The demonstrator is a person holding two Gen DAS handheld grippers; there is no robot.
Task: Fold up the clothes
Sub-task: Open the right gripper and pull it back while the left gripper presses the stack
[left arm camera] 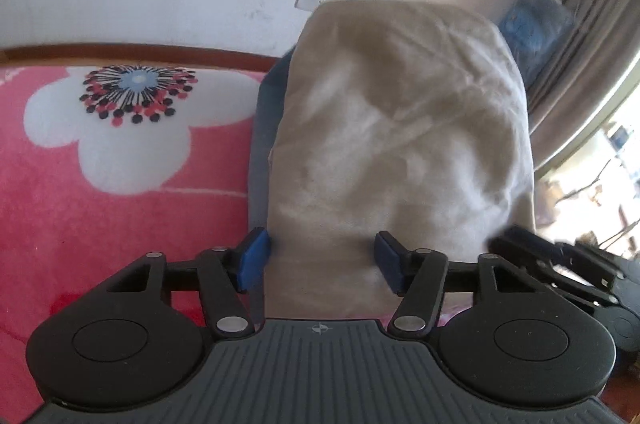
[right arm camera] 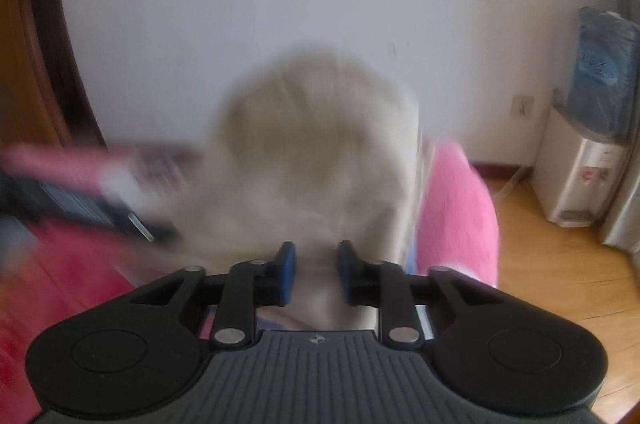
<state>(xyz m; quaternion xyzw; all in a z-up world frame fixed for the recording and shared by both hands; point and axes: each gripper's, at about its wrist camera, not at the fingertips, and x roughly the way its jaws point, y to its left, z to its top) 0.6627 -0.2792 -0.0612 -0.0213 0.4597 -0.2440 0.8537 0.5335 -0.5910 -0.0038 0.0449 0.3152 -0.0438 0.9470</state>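
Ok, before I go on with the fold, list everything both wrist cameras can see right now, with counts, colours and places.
beige garment: one, beige, lifted in front of both cameras, between the fingers of each gripper
blue cloth: one, blue-grey, showing along the garment's left edge
blanket: one, pink with a white flower, covering the bed
pink cushion: one, pink, right of the garment
water dispenser: one, white with a blue-wrapped bottle, by the wall on the wooden floor
curtain: one, grey, far right
wall socket: one, white, low on the wall
left gripper: black with blue fingers, garment between them
right gripper: black with blue fingers, narrow gap, blurred
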